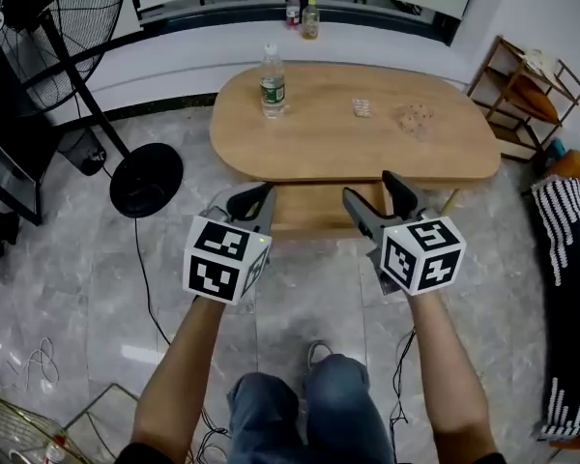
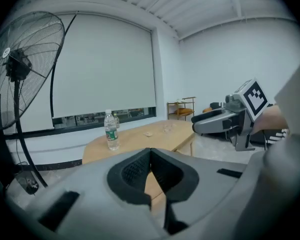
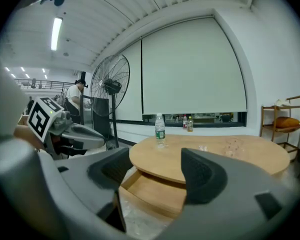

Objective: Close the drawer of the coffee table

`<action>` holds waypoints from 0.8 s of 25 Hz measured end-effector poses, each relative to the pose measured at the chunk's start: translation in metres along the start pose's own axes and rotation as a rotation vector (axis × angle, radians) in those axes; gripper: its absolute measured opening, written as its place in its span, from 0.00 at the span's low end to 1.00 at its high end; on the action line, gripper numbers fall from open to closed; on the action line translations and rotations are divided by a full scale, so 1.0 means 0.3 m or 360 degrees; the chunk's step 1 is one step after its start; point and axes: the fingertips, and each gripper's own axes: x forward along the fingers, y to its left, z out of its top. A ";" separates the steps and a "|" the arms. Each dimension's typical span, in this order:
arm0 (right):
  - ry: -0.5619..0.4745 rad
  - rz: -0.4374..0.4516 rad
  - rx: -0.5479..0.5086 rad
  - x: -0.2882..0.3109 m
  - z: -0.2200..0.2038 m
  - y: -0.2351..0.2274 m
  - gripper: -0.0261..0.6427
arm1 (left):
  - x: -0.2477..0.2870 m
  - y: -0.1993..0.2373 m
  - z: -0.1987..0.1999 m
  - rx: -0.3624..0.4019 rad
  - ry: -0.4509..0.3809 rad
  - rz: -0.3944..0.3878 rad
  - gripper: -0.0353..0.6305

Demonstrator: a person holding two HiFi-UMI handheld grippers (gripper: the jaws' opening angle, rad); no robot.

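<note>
The oval wooden coffee table (image 1: 367,143) stands ahead of me, and its drawer (image 1: 314,209) is pulled out under the near edge. My left gripper (image 1: 258,199) hovers just in front of the drawer's left part, jaws shut with nothing in them; its pads meet at the tip (image 2: 150,154). To the right, my right gripper (image 1: 369,189) is open and empty in front of the drawer's right part. In the right gripper view the open drawer (image 3: 152,191) shows between the spread pads (image 3: 200,176). Neither gripper touches the drawer.
A water bottle (image 1: 273,83) and small items (image 1: 362,109) sit on the tabletop. A floor fan's base (image 1: 145,177) stands at the left, a wooden shelf (image 1: 527,90) at the right. Two bottles (image 1: 302,13) are on the sill. A person (image 3: 75,99) stands far off.
</note>
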 end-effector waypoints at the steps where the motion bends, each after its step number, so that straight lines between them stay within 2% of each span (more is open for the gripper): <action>1: -0.0001 -0.0004 -0.0004 0.015 -0.045 -0.008 0.50 | 0.030 -0.007 -0.043 0.0011 -0.0001 -0.0008 0.06; 8: -0.0059 -0.0046 -0.0006 0.061 -0.311 -0.048 0.50 | 0.187 -0.058 -0.272 0.0062 -0.0092 -0.0048 0.06; 14: -0.0052 -0.0059 -0.0009 0.067 -0.514 -0.034 0.50 | 0.229 -0.104 -0.456 0.0042 -0.0093 -0.0065 0.06; 20: -0.0050 -0.0041 0.0180 0.074 -0.661 -0.021 0.50 | 0.235 -0.147 -0.525 0.0031 -0.0087 -0.0089 0.06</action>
